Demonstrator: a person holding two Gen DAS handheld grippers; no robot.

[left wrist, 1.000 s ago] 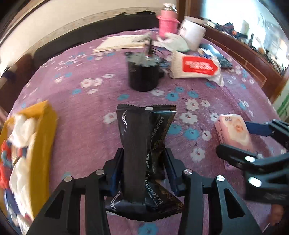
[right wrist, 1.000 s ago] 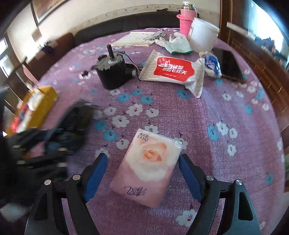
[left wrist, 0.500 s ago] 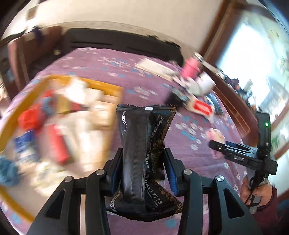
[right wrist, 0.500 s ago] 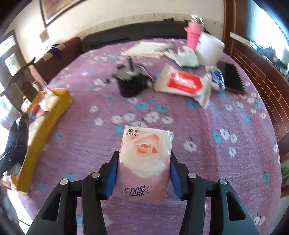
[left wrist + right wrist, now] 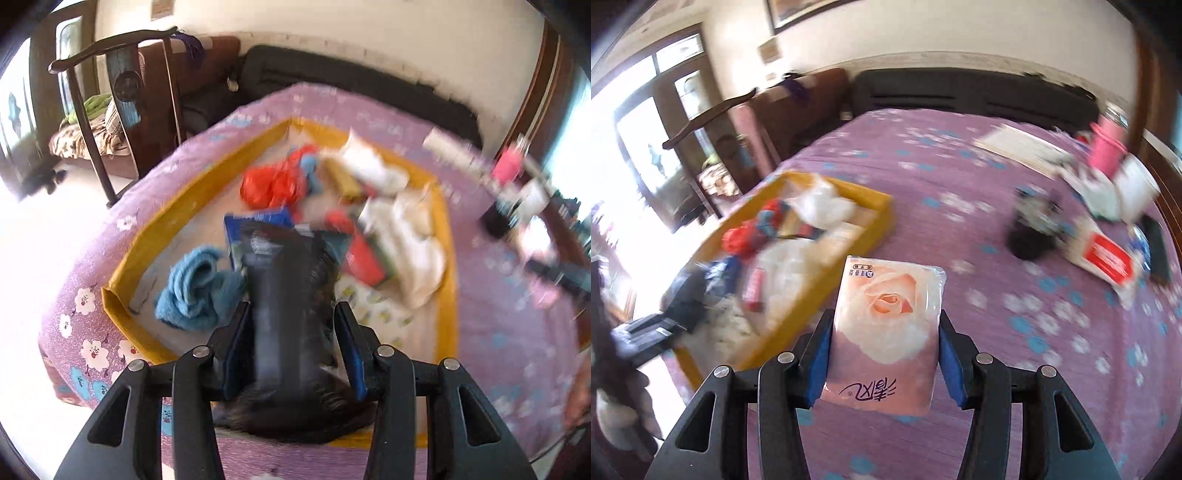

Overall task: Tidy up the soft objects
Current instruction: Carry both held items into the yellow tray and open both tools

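My left gripper [image 5: 291, 343] is shut on a black snack packet [image 5: 288, 306], blurred by motion, and holds it over the near end of the yellow tray [image 5: 122, 266]. The tray holds a blue cloth [image 5: 195, 288], a red bag [image 5: 273, 184], white packets [image 5: 402, 240] and other soft items. My right gripper [image 5: 884, 350] is shut on a pink tissue pack with a rose print [image 5: 886, 332], held above the purple flowered tablecloth [image 5: 997, 369], right of the yellow tray [image 5: 875, 218]. The left gripper also shows in the right wrist view [image 5: 646, 328] at the tray's near end.
A black pot [image 5: 1030, 236], a red-and-white wipes pack [image 5: 1108, 258], a pink bottle [image 5: 1108, 147], a white cup [image 5: 1137, 188] and papers [image 5: 1019, 147] lie at the table's far right. A dark wooden chair [image 5: 125, 110] stands left of the table. A dark sofa [image 5: 960, 92] runs behind.
My left gripper has swung left with the black packet and now hangs over the yellow tray. My right gripper closed on the pink tissue pack, lifted it and moved left toward the tray.
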